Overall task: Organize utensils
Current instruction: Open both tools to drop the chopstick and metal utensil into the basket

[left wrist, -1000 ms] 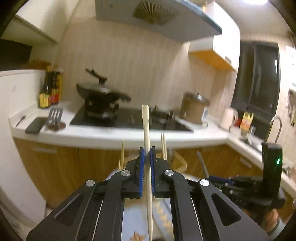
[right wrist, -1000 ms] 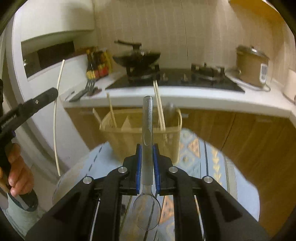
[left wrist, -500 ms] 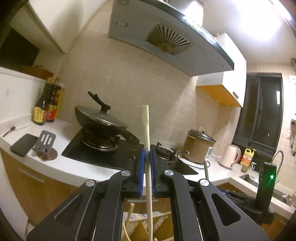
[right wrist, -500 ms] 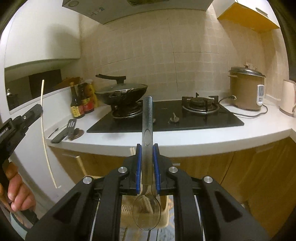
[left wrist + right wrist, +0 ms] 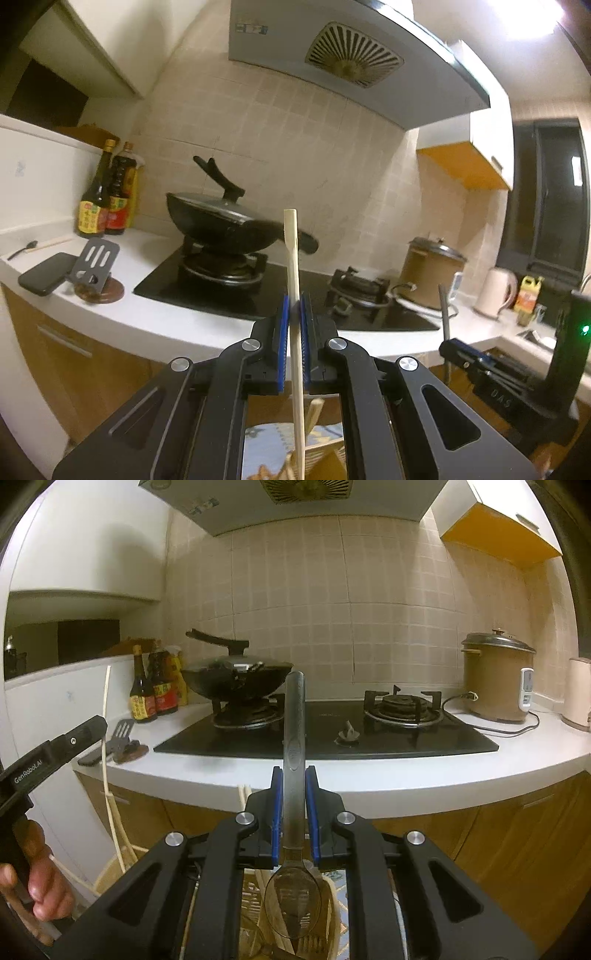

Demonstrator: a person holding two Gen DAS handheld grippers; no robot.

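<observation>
Two grippers here: left gripper [image 5: 293, 314] clamps one chopstick [image 5: 291, 258] upright, right gripper [image 5: 293, 794] pinches one spoon [image 5: 293, 716], bowl down over a basket [image 5: 334, 897] holding more chopsticks.

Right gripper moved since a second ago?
Yes. The right gripper, shut on the spoon, has risen toward the counter: the basket that filled mid-view now sits at the bottom edge.

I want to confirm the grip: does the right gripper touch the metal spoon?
Touching. The right wrist view shows the right gripper with blue pads pressed on both sides of the metal spoon.
</observation>
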